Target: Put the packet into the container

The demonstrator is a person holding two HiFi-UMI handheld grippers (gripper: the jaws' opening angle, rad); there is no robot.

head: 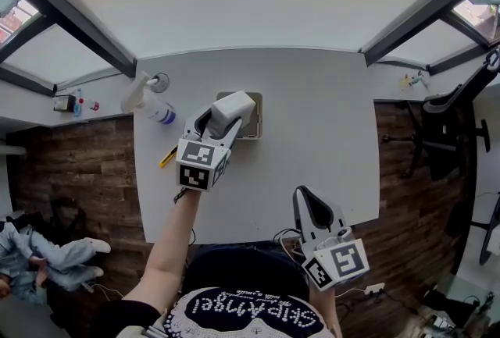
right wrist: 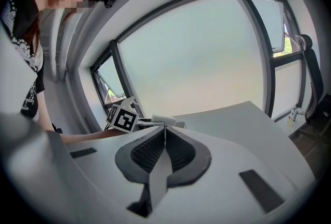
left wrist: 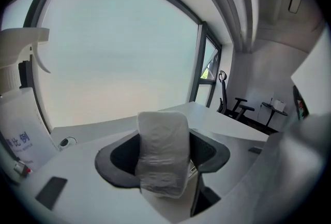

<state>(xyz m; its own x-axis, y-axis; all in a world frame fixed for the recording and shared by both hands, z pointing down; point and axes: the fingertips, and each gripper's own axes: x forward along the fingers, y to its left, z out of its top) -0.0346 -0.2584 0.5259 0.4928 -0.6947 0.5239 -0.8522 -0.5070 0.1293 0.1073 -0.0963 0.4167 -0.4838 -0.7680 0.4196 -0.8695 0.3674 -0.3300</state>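
Left tool (head: 219,122) is squeezed tight on the white packet (head: 234,105), holding it over the tan container (head: 255,128) near the middle of the counter (head: 316,106). Right tool (head: 307,193) has its jaws pressed together with nothing between them, by the counter's front edge.

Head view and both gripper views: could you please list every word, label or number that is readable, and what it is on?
"SKIPAMGEL", roughly, upside down on the person's dark shirt; the smaller script beside it is unreadable.
"比例", blue, on the spray bottle label; other print there is blurred.
Cubes on the left tongs and right tongs: square markers only, no words.
Packet: no legible print.
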